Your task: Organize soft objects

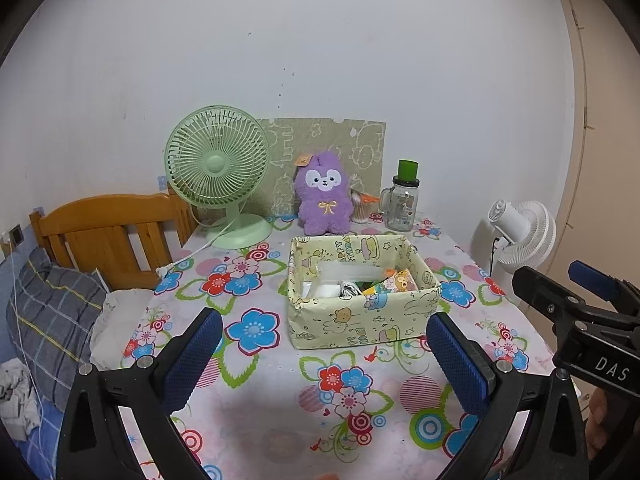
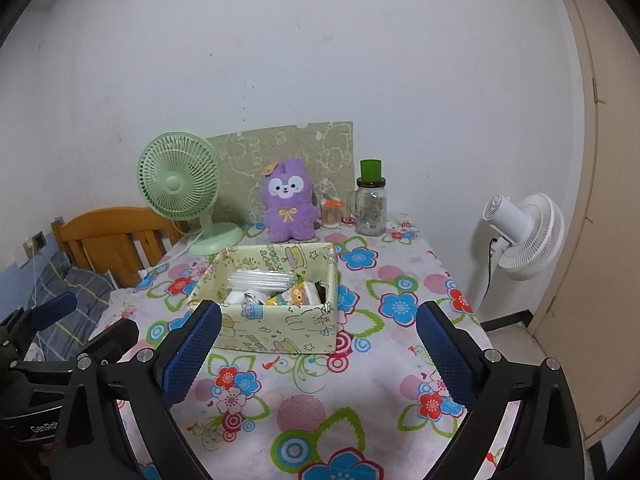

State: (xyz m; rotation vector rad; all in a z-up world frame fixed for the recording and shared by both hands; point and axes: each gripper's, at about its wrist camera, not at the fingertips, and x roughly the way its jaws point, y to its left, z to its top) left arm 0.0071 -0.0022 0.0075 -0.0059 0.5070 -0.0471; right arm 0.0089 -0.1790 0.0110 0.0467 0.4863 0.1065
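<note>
Plush toy (image 1: 325, 196) stood upright at counter (image 1: 280, 392) back, behind box (image 1: 360, 316); straight ahead of both grippers' spread, empty fingers (image 1: 192, 356); neither clearly nearer.

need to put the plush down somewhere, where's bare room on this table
Free: the floral tablecloth in front of the patterned box, and the strip left of it toward the green fan. Crowded: the back edge, with fan, purple plush and glass jar.
</note>
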